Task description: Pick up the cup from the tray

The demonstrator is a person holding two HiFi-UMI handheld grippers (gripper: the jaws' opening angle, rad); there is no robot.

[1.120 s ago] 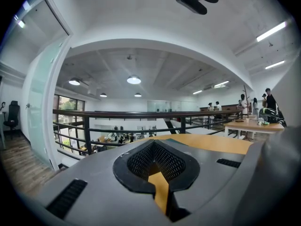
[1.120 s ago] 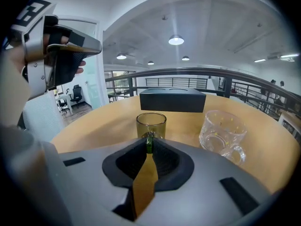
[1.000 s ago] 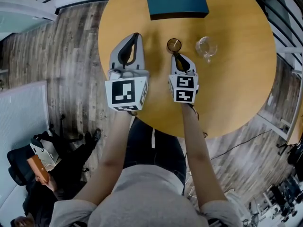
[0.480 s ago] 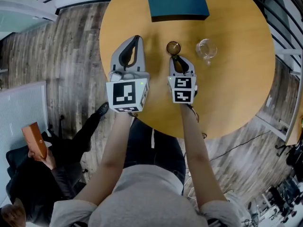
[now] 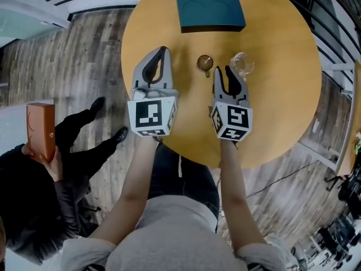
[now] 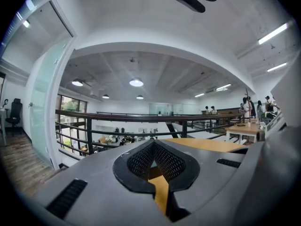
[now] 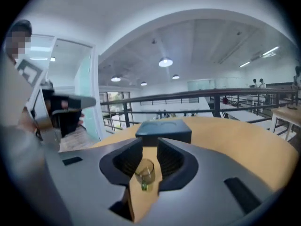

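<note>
Careful: the right tool point(image 5: 224, 71) sits just between the brown cup point(image 5: 205, 62) and the clear glass point(image 5: 242, 64), and a widening jaw could tip either. Its jaws are opening and grip nothing; the cup stands free on the tabletop point(image 5: 276, 112), off the tray point(image 5: 210, 13) at top centre. The left tool point(image 5: 160, 52) is pinched together, empty.

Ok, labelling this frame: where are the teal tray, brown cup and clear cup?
teal tray point(image 5: 236, 13): head view, top face, right side
brown cup point(image 5: 205, 62): head view, its mouth
clear cup point(image 5: 242, 64): head view, its mouth
</note>
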